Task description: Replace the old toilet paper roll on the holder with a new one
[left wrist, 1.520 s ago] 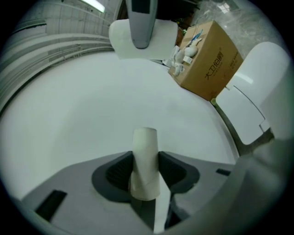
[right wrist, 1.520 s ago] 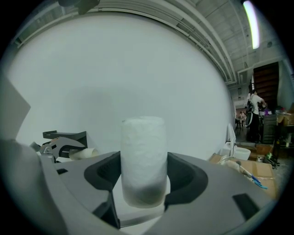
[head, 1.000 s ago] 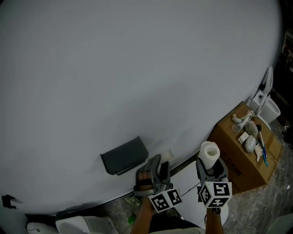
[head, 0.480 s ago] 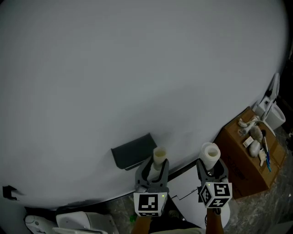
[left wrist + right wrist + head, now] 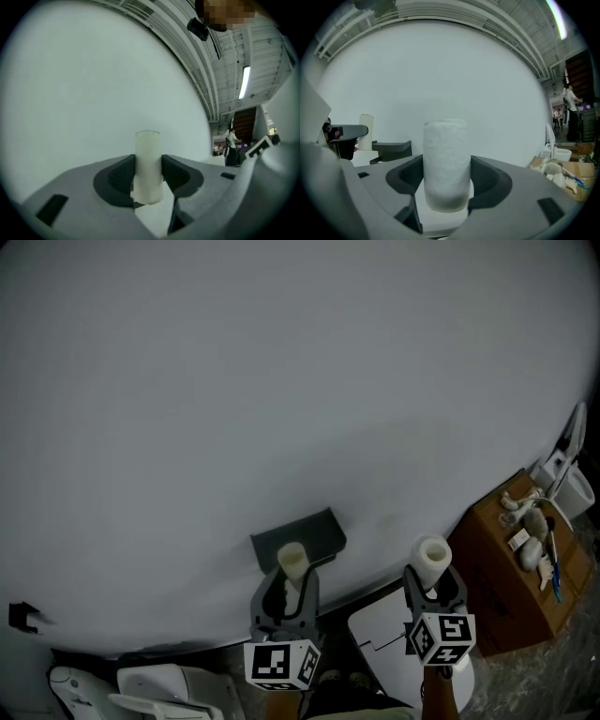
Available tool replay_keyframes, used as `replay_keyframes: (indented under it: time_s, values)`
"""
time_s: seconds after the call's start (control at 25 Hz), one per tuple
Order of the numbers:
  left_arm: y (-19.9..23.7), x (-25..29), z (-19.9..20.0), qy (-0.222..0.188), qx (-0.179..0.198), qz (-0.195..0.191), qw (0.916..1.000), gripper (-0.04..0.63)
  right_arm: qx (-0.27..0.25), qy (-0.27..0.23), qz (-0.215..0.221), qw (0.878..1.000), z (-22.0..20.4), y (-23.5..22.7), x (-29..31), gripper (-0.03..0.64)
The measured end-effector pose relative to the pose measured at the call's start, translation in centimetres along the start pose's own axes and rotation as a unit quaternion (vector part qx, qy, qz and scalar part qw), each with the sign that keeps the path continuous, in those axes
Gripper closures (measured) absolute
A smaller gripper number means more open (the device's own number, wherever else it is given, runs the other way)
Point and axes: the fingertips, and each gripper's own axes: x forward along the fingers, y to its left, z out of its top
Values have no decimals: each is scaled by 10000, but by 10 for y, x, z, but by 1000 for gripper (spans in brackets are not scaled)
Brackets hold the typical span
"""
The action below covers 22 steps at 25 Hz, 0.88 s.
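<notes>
Left gripper is closed on a slim, cream-coloured bare core. In the left gripper view both pads of this gripper press against the sides of the core, which stands upright between them and rises clear above the jaws. Right gripper pinches the new roll. In the right gripper view its pads bear on both flanks of the thick white roll, which is also upright. The dark grey holder is fixed to the plain pale wall. In the head view the top of the core overlaps the holder's lower edge. In the right gripper view the core sits to the left of the holder with a narrow gap between them, so no contact is confirmed. The new roll is well to the right of the holder and apart from it. A cardboard box stands on the floor at the right with several small objects on its top, too small to identify.
</notes>
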Motion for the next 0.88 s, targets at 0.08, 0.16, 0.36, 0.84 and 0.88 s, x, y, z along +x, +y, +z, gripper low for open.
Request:
replay_keyframes:
  time_s: [0.08, 0.16, 0.36, 0.84, 0.88]
  values:
    - [6, -4, 1, -10, 9, 74, 10000, 413, -33, 17, 95, 9999, -1, 7, 1, 310]
    - [12, -8, 3, -13, 19, 133, 9999, 414, -117, 62, 179, 9998, -3, 13, 3, 310]
    - [24, -18, 9, -35, 57, 248, 9997, 413, -612, 251, 342, 9972, -14, 32, 13, 310]
    - [59, -49, 19, -104, 71, 540, 9985, 413, -4162, 450, 669, 9057, -28, 63, 67, 310]
    - [61, -51, 20, -110, 86, 579, 9982, 413, -4502, 440, 692, 8892, -29, 65, 72, 310]
